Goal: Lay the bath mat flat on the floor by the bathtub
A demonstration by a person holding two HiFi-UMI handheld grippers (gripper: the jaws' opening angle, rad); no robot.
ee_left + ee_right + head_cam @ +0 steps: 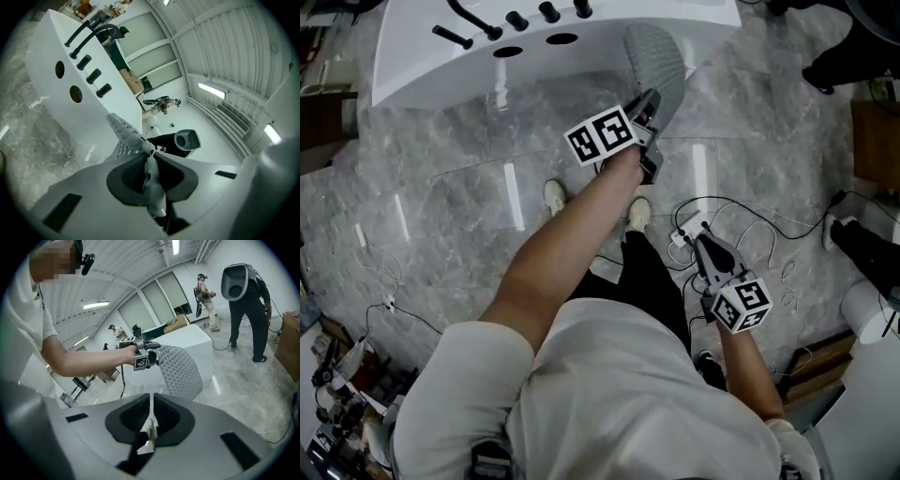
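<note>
The grey nubbed bath mat [657, 58] hangs folded in the air in front of the white bathtub [422, 66]. My left gripper [650, 101] is shut on the mat's edge, and the pinched mat [123, 131] sticks out past its jaws in the left gripper view. In the right gripper view the mat [182, 371] droops from the left gripper [151, 357] beside the tub [187, 341]. My right gripper [700, 240] is lower, near my right side, apart from the mat. Its jaws [152, 398] are shut with nothing between them.
Grey marble floor [459, 206] lies below the tub. Cables and a white power strip [687, 228] lie by my feet. Black tap handles [516, 21] stand on the tub rim. A person in black [246, 305] stands at the right, near a cardboard box [287, 345].
</note>
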